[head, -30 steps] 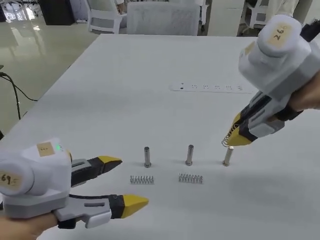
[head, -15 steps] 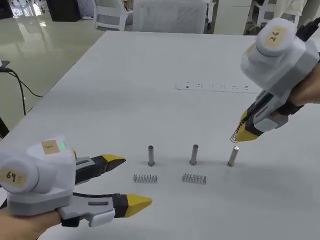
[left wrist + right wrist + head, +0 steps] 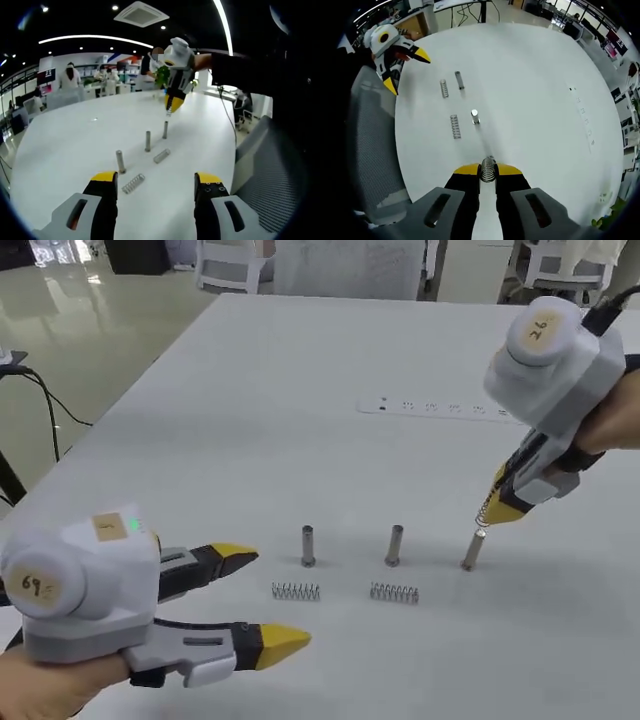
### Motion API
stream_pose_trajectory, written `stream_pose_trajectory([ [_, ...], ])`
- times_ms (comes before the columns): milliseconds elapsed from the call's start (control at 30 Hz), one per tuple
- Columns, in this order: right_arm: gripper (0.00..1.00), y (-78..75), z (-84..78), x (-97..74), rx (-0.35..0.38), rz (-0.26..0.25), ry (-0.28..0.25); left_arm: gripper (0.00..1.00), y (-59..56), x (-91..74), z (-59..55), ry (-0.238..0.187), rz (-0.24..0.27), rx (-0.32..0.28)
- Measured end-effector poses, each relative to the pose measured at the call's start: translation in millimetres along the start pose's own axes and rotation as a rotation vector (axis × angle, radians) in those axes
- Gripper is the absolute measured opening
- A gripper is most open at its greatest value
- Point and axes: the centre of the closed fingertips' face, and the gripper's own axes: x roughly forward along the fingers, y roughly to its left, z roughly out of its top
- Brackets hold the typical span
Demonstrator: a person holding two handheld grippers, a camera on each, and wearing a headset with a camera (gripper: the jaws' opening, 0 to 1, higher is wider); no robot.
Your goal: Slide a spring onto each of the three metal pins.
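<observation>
Three upright metal pins stand in a row on the white table: a left pin (image 3: 308, 545), a middle pin (image 3: 396, 544) and a right pin (image 3: 473, 550). My right gripper (image 3: 503, 502) hangs just above the right pin, shut on a spring (image 3: 485, 510) (image 3: 489, 169) whose lower end meets the pin's top. Two springs lie flat in front of the pins, one (image 3: 296, 591) by the left pin and one (image 3: 394, 592) by the middle pin. My left gripper (image 3: 270, 598) (image 3: 155, 184) is open at the near left, empty, pointing toward the left spring (image 3: 133, 183).
A white power strip (image 3: 440, 409) lies on the table beyond the pins. The table's left edge (image 3: 120, 400) drops to a shiny floor with a black cable. Chairs stand past the far edge. People stand in the background of the left gripper view.
My right gripper has carried the spring down and over until it sits on the top of the right pin. The left gripper has stayed open in place; the head camera shifted.
</observation>
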Motion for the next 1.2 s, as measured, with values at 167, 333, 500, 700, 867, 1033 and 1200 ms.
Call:
stream_pose_trajectory([
  [167, 0.08, -2.4, -2.4, 6.5, 0.007, 0.006, 0.007, 0.57, 0.3, 0.1, -0.2, 0.0, 0.001, -0.001],
  [333, 0.08, -4.4, -6.2, 9.8, 0.007, 0.003, 0.025, 0.57, 0.6, 0.0, -0.2, -0.001, 0.003, -0.003],
  [500, 0.08, -3.3, -7.0, 11.7, 0.008, 0.008, 0.031, 0.56, 0.4, 0.0, -0.5, 0.0, 0.003, -0.003],
  [700, 0.08, -2.8, -8.2, 14.7, 0.014, 0.011, 0.033, 0.56, 0.1, -0.2, -1.0, 0.001, 0.002, -0.004],
  [867, 0.08, -2.8, -10.1, 17.1, 0.017, 0.011, 0.039, 0.56, -0.4, 0.0, -1.4, 0.002, 0.0, -0.004],
  [1033, 0.08, -2.8, -10.8, 20.9, 0.024, 0.014, 0.041, 0.56, -0.6, 0.4, -1.8, 0.003, -0.002, -0.004],
  [1200, 0.08, -1.6, -11.3, 25.9, 0.028, 0.019, 0.042, 0.56, -0.4, 0.5, -1.4, 0.002, -0.001, -0.004],
])
